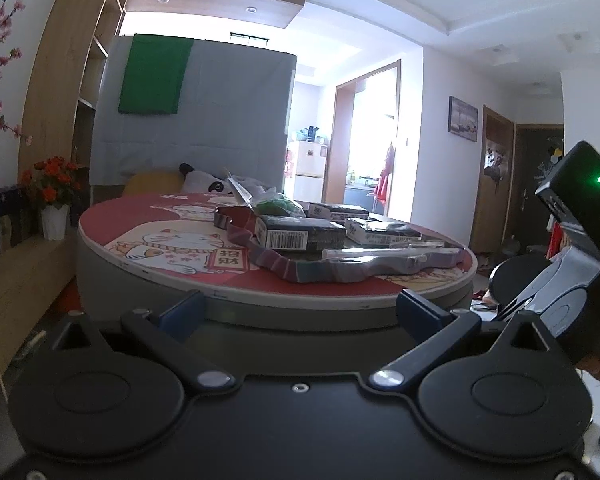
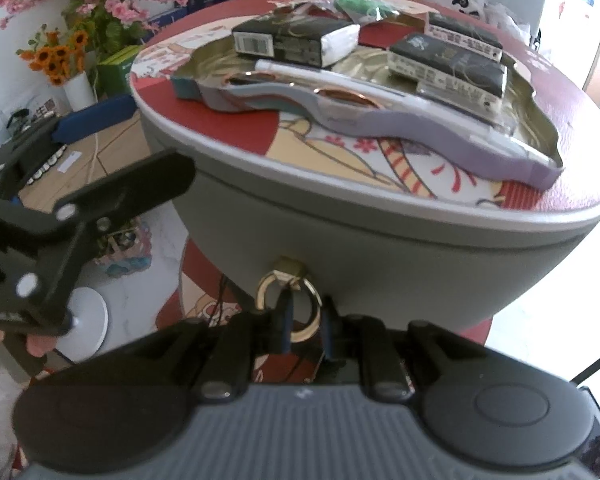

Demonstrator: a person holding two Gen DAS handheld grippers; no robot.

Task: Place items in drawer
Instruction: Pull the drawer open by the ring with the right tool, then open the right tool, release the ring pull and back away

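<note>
So the right gripper (image 2: 304, 334) had its fingers pinched on the gold ring pull (image 2: 290, 304) of the grey drawer front (image 2: 380, 264). The left gripper (image 1: 300, 312) hung wide open, holding nothing, near the surface (image 1: 180, 240). The dark boxes (image 2: 296, 42) sat in the tin tray (image 2: 380, 120) on top, far from both.

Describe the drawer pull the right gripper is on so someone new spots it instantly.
Find the round grey table with the red cartoon top. On its curved grey side wall, below the rim, a brass knob holds a hanging gold ring, and the right gripper has its fingers closed around it. It is the only metal fitting on that plain grey wall.
</note>
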